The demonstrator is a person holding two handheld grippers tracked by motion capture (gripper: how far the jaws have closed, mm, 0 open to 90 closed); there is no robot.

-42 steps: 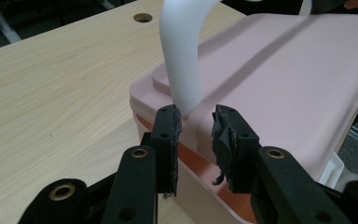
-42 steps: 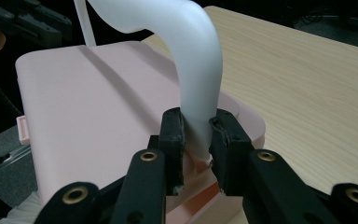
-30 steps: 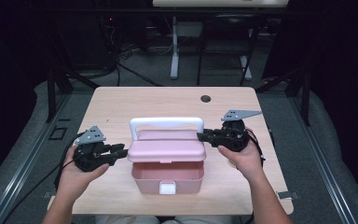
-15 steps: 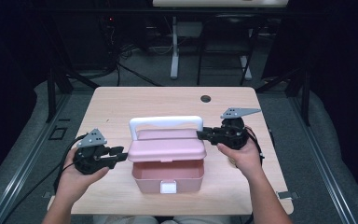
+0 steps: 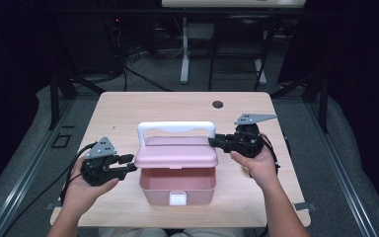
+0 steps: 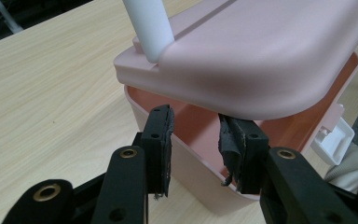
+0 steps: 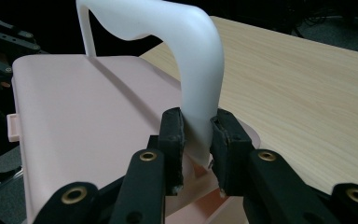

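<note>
While half-lifted, pink box (image 5: pixel 176 178) between tools: right tool (image 7: pixel 196 135) clenching white handle (image 7: pixel 193 70), left tool (image 6: pixel 196 140) released.

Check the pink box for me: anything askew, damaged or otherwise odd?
The pink lid sits ajar, raised over the open box. The pad of the left hand-held gripper looks torn and peeling. The right hand-held gripper pinches the white handle.

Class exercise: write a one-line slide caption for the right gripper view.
Right gripper clamps the white handle at its base, above the pink box lid on a wooden table.
</note>
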